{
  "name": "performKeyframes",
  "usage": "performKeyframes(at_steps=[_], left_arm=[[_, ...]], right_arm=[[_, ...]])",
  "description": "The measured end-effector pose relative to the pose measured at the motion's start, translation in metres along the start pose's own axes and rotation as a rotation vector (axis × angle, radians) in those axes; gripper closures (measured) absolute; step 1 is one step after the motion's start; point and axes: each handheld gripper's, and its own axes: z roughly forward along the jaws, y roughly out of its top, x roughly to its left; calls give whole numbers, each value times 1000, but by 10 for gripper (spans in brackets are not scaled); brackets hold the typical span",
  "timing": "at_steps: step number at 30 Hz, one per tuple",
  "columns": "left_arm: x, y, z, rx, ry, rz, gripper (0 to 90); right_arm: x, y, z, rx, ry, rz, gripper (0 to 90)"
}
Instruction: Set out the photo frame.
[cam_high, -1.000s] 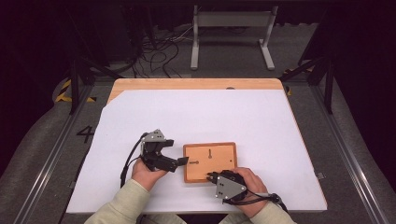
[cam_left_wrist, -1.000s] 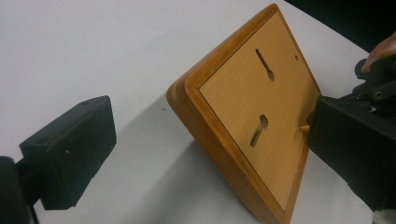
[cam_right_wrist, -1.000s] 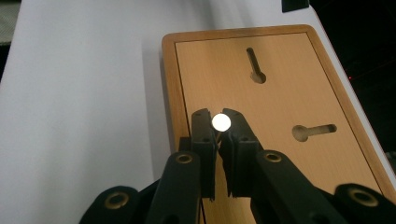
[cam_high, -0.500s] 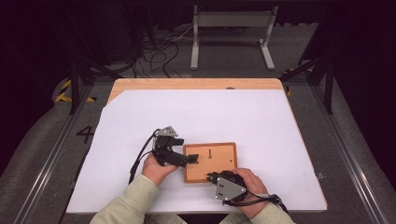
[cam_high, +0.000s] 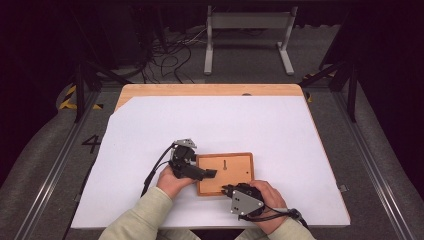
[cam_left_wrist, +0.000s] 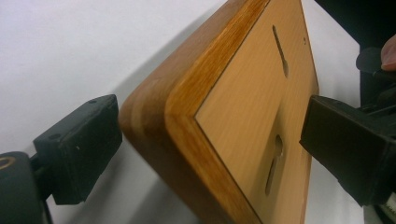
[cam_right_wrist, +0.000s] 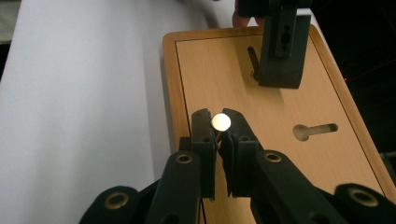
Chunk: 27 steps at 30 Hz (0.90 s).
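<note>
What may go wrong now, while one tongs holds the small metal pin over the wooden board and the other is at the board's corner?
1. The right tongs pinch the nail only just under its shiny head; it may tilt or slip out.
2. The left tongs stand open around the wooden board corner, not pressing it; the board may slide on the white sheet.
3. One left jaw lies close to a keyhole slot, so the two tongs might collide.

Bright overhead light washes the white tabletop evenly in the high view, while the floor and room beyond its far edge sink into darkness. In the left gripper view, the wooden board casts a soft grey shadow and looks slightly blurred up close. In the right gripper view, a round metal head glares white.
</note>
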Motion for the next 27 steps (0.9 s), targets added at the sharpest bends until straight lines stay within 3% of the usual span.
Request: performKeyframes(at_steps=[5, 14, 19, 23, 27], left_arm=[[2, -1, 8, 25, -33, 0, 77], [-5, -1, 10, 42, -30, 37, 159], [-4, -1, 6, 28, -41, 24, 208], [-4, 0, 0, 1, -33, 37, 276], [-3, 0, -2, -8, -55, 33, 314]], right_arm=[[0, -1, 0, -5, -1, 4, 841], [0, -1, 1, -10, -2, 10, 840], [0, -1, 0, -7, -1, 11, 840], [0, -1, 0, -5, -4, 16, 840], [0, -1, 0, -3, 2, 25, 840]])
